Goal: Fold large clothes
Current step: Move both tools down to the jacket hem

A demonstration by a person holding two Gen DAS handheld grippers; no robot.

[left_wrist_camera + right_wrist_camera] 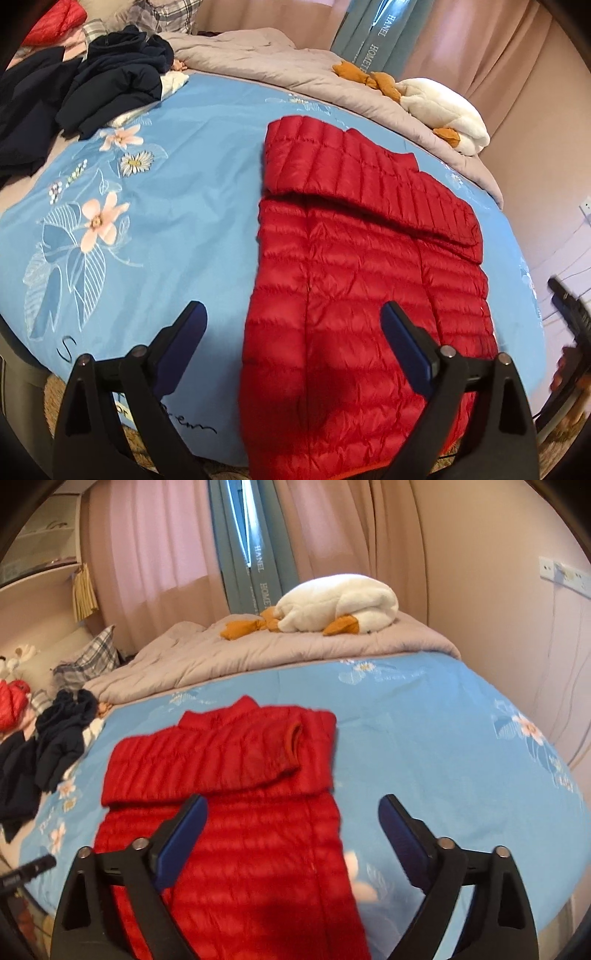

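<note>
A red quilted down jacket [354, 295] lies flat on the blue flowered bed sheet [177, 221], with both sleeves folded across its upper part. In the right wrist view the same jacket [229, 797] shows a sleeve cuff laid over its chest. My left gripper [293, 321] hovers over the jacket's near left edge, jaws wide apart with nothing between them. My right gripper [291, 812] hangs above the jacket's near right side, open and empty too. The other gripper shows as a dark blur at the right edge of the left wrist view.
A pile of dark navy clothes [107, 81] lies at the sheet's far left, with another red garment [55, 18] behind it. A grey quilt [258, 650] covers the far end of the bed, bearing a white plush duck [340, 602]. Pink curtains hang behind.
</note>
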